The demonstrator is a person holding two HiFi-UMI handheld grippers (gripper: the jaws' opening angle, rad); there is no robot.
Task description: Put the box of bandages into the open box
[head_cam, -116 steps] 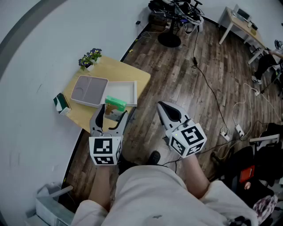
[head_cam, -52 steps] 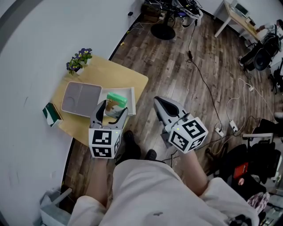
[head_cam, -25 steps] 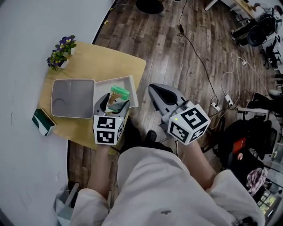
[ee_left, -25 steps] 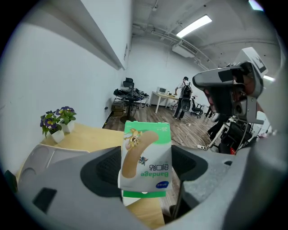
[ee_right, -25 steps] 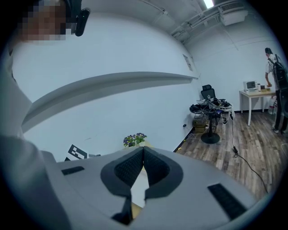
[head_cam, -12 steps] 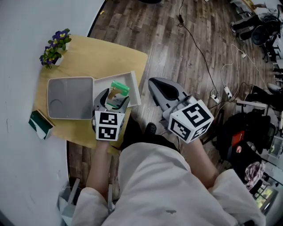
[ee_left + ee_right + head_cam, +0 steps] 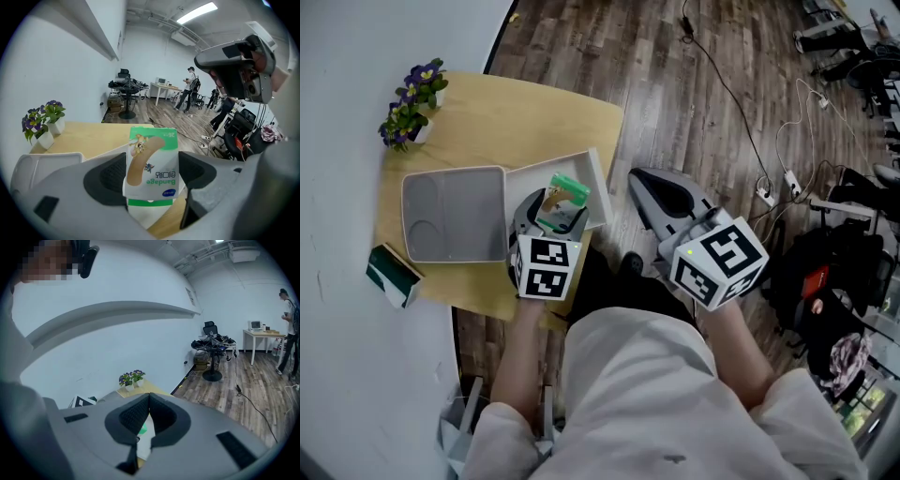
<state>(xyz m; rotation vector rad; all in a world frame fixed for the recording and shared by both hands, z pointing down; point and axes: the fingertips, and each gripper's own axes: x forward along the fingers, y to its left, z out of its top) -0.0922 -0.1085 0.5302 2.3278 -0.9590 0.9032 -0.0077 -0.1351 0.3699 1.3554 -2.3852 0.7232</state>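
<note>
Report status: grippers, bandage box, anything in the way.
Left gripper shut on bandage box; right gripper shut, empty. Bandage box held above open box, not in yet. Nothing seen blocking.

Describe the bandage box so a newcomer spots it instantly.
On the light wooden table, find the white open box. Over it the left gripper clamps a pale green cardboard carton; its tan plaster picture sets it apart from the dark green box nearby.

potted flowers (image 7: 412,101) | green carton (image 7: 392,275) | wooden table (image 7: 534,117) | plank floor (image 7: 675,84)
</note>
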